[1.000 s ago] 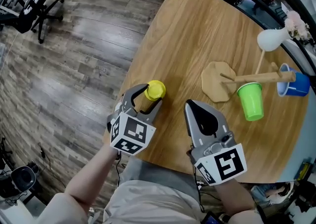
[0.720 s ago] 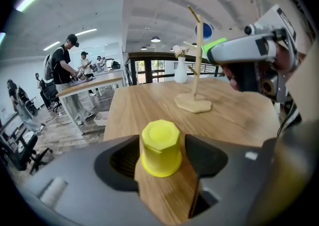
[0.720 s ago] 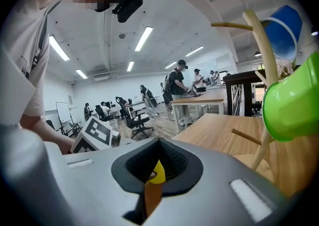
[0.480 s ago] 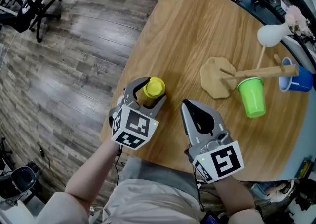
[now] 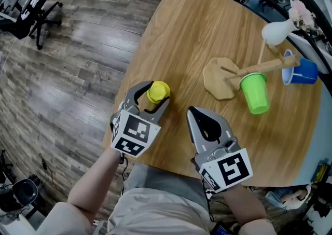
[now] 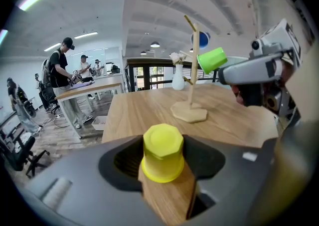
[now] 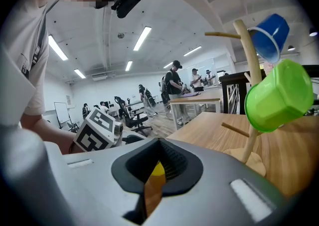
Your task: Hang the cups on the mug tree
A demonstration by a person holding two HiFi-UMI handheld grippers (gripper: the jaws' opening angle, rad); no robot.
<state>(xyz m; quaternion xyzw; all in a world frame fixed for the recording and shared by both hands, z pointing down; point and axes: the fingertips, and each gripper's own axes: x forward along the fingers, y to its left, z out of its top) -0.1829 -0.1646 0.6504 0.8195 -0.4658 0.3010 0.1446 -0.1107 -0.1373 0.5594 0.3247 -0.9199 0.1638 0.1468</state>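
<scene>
Head view: the yellow cup (image 5: 158, 92) is sitting upside down near the table (image 5: 197, 31) edge. Left gripper view: the left gripper (image 6: 162, 145) is spread around it, jaws just closing in, not squeezing. It is looking light and slippery; gripping its sides seems best. Right gripper view: the right gripper (image 7: 157, 157) is pressed together, empty.

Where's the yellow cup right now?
In the head view the yellow cup stands upside down near the table's left edge, between the just-closing jaws of the left gripper; the mug tree is to its right.
</scene>
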